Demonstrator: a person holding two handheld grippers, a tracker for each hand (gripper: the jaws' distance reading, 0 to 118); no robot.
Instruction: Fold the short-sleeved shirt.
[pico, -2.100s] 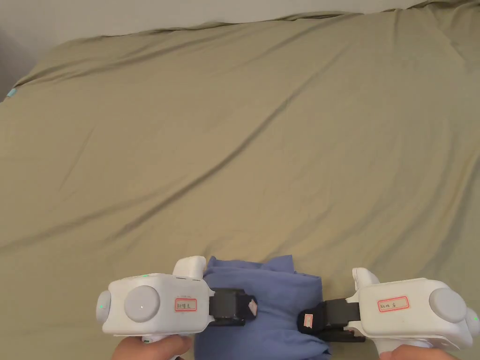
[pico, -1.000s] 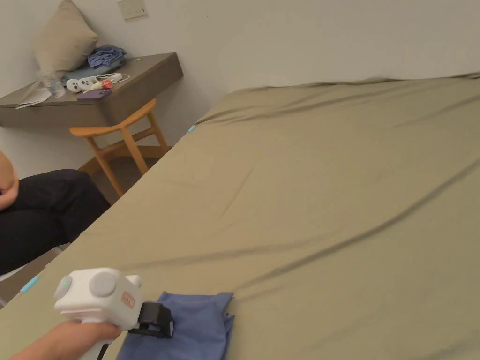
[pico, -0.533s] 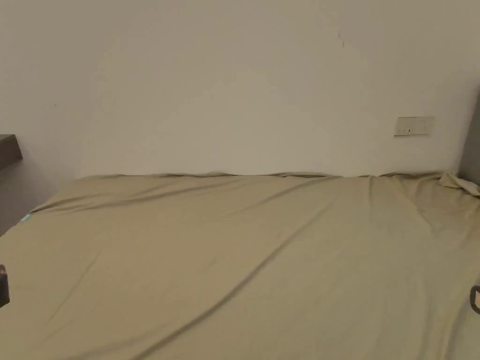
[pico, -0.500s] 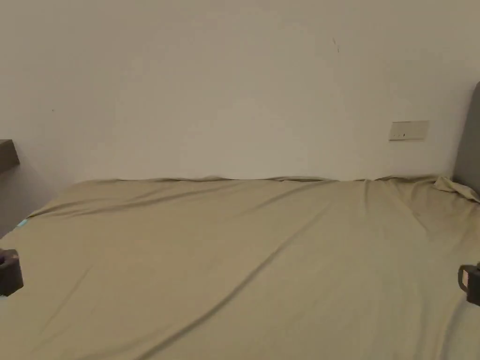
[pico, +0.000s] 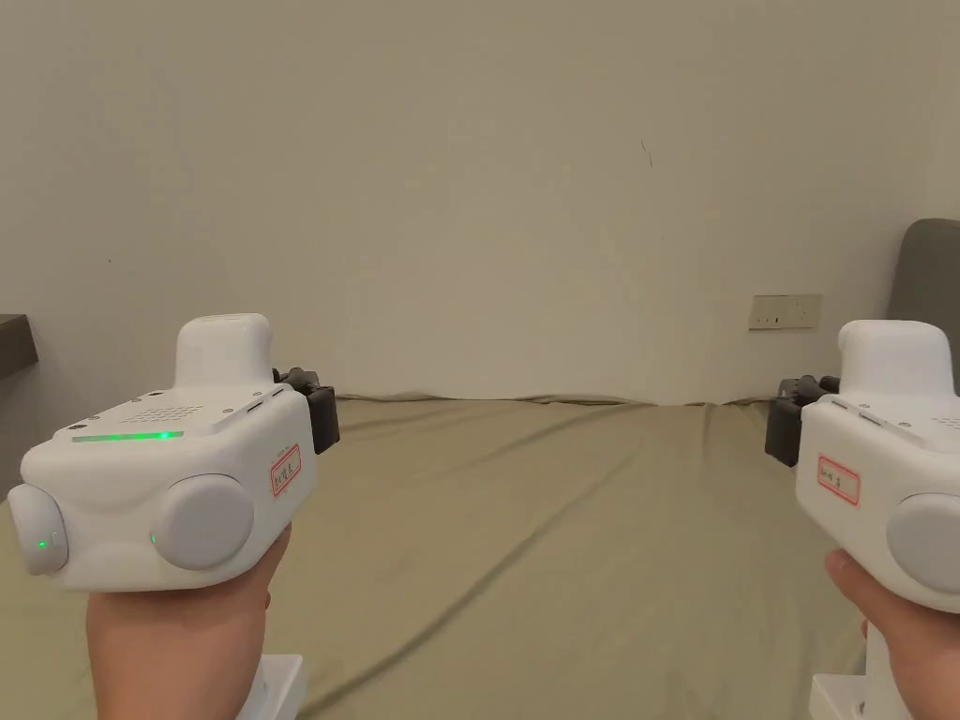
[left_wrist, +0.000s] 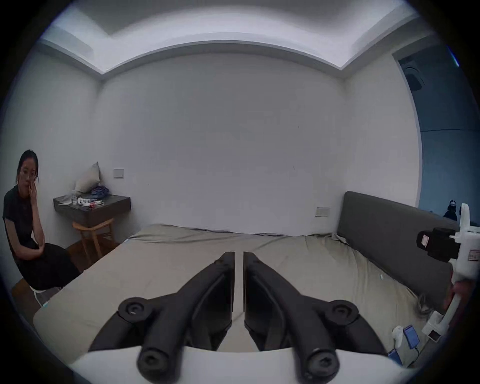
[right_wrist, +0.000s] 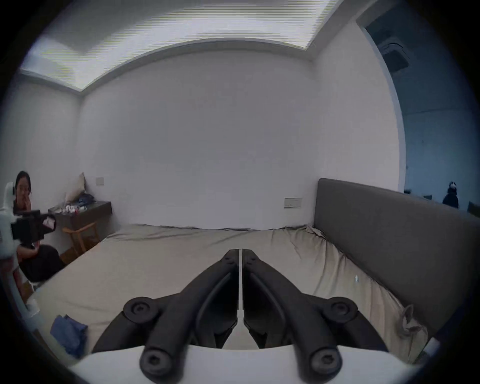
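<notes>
From the head view the jaws of both grippers are mostly hidden behind their white housings. The left gripper (left_wrist: 239, 262) has its jaws drawn almost together with a thin slit between them, nothing caught there; the right gripper (right_wrist: 240, 253) stands the same way, a hairline gap and nothing held. Both are raised level above the bed (pico: 525, 525), pointing at the bare wall (pico: 487, 206). The blue short-sleeved shirt (right_wrist: 68, 333) lies folded in a small bundle on the olive sheet near the bed's near edge, low on the left of the right gripper view, partly cut off by the lens rim. A grey headboard (right_wrist: 376, 220) runs along the right. At far left a person (left_wrist: 24, 223) sits beside a cluttered desk (left_wrist: 92, 206) with a wooden chair (left_wrist: 94, 233) under it; the clutter is too small to name.
</notes>
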